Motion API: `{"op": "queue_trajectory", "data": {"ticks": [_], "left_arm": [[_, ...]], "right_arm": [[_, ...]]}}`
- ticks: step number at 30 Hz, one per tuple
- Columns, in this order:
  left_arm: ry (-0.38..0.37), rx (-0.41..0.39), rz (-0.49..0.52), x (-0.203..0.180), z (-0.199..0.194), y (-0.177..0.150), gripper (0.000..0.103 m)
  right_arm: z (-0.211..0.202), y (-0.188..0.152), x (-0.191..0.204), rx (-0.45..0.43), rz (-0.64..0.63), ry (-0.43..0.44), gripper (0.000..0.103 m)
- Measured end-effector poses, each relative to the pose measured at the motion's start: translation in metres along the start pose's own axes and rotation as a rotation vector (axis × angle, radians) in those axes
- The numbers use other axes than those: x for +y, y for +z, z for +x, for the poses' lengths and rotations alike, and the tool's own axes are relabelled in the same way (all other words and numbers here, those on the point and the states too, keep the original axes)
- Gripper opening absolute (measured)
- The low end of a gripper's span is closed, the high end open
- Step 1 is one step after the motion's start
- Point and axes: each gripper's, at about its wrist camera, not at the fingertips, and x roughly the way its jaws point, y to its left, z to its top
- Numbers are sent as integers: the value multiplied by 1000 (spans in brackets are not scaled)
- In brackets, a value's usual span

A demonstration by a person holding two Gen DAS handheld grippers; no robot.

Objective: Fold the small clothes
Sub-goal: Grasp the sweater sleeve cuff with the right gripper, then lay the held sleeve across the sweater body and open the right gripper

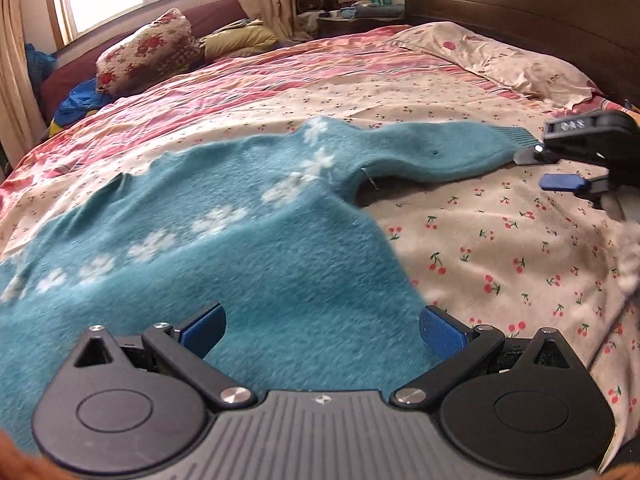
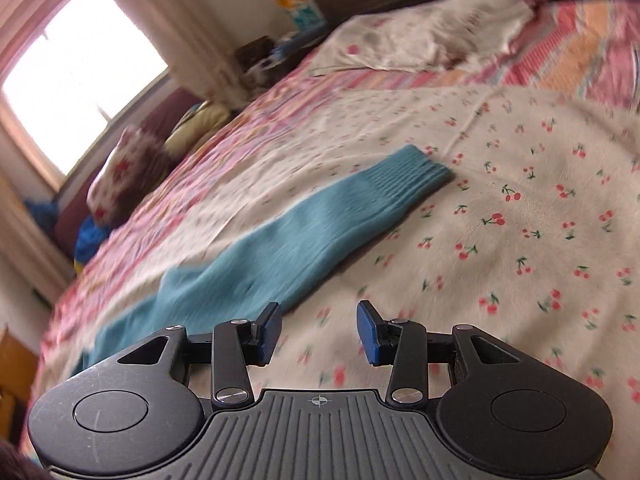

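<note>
A fuzzy teal sweater (image 1: 280,260) with white flowers lies spread on the cherry-print bedsheet (image 1: 500,248). Its one sleeve (image 1: 440,148) stretches out to the right. My left gripper (image 1: 322,334) hovers open over the sweater's body, its blue pads wide apart with the knit below them. In the right wrist view the sleeve (image 2: 320,220) runs diagonally up to its ribbed cuff (image 2: 408,172). My right gripper (image 2: 320,332) is open over bare sheet (image 2: 520,240), just right of the sleeve. From the left wrist view, the right gripper (image 1: 548,170) sits beside the cuff (image 1: 516,136).
A pale pillow (image 1: 500,60) lies against the dark wooden headboard (image 1: 520,0) at the far right. A floral cushion (image 1: 148,48), a yellow pillow (image 1: 240,38) and blue clothes (image 1: 80,100) sit along the far left edge under the window. A cluttered nightstand (image 1: 360,16) stands behind.
</note>
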Motion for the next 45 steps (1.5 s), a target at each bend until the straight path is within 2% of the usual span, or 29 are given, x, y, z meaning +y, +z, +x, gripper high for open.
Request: {"op": "queue_trajectory", "data": {"ticks": [7,13,15,17,19,24,30,34,38,40,43,45], "left_arm": [[-15,-19,-5,-2,11,-3,103],[-26,-45,3,0,6,-7,103],[-30,-47,-9,5,2,-9,103],[-27,-52,-26,13,-3,-12,103],[-19,-59,-51,24,-10,-15,103],[7,-74,-137,61,-30,-29,103],[61,-102,-221,111,-54,-54,103],[114,-110,-260,141,-66,-77,103],[142,-114,-316,168,-73,-97,103],[150,-113,-350,180,-74,-105,103],[145,-111,-391,194,-73,-116,103],[137,-116,-408,203,-72,-122,103]], "right_arm": [[51,21,-30,14,222,74,39],[70,31,-34,-33,311,111,39],[77,33,-30,-35,309,96,32],[81,37,-22,-19,282,70,17],[76,39,-10,-23,245,84,12],[43,43,56,-67,89,181,11],[21,17,181,-48,-173,343,11],[26,-32,264,-6,-399,405,10],[45,-108,330,92,-630,445,10],[56,-153,353,119,-791,428,10],[71,-219,371,149,-1029,345,14],[77,-243,369,139,-1120,299,16]]}}
